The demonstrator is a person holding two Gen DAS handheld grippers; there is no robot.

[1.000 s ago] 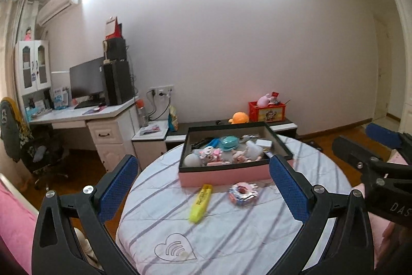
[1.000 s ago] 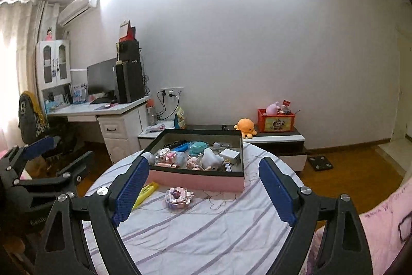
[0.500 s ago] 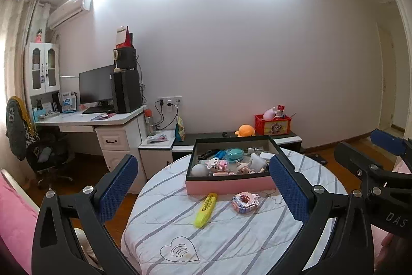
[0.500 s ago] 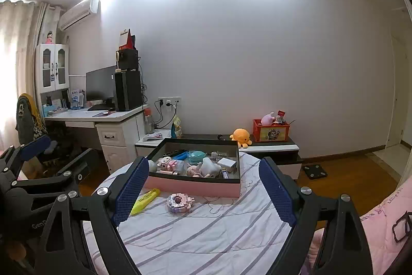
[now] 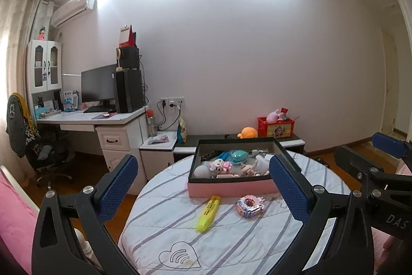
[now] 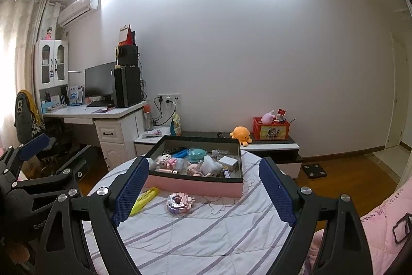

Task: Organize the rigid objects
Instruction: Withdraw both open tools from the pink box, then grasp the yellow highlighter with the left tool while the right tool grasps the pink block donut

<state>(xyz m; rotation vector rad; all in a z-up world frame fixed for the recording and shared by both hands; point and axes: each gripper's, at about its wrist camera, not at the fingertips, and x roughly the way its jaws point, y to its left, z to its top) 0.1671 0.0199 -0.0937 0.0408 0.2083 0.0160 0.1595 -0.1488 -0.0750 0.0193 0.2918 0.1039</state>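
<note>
A pink box [image 5: 231, 188] [image 6: 195, 188] with a dark inside stands on the round table and holds several small toys. In front of it lie a yellow highlighter [image 5: 208, 213] [image 6: 144, 199] and a small pink brick-built toy [image 5: 250, 206] [image 6: 178, 202]. My left gripper [image 5: 203, 184] is open, well back from the table's near side, with nothing between its blue pads. My right gripper [image 6: 204, 187] is also open and empty, held back the same way. Each gripper shows at the edge of the other's view.
The table wears a white striped cloth [image 5: 231, 244]. Behind it are a low black-and-white cabinet [image 6: 270, 146] with an orange plush and a red crate, a white desk [image 5: 103, 120] with monitor and speakers, and an office chair [image 5: 31, 146]. Pink bedding lies at both sides.
Both views have tilted upward a little, so the table and box sit lower in frame. Both grippers stay open. Nothing on the table has moved.
</note>
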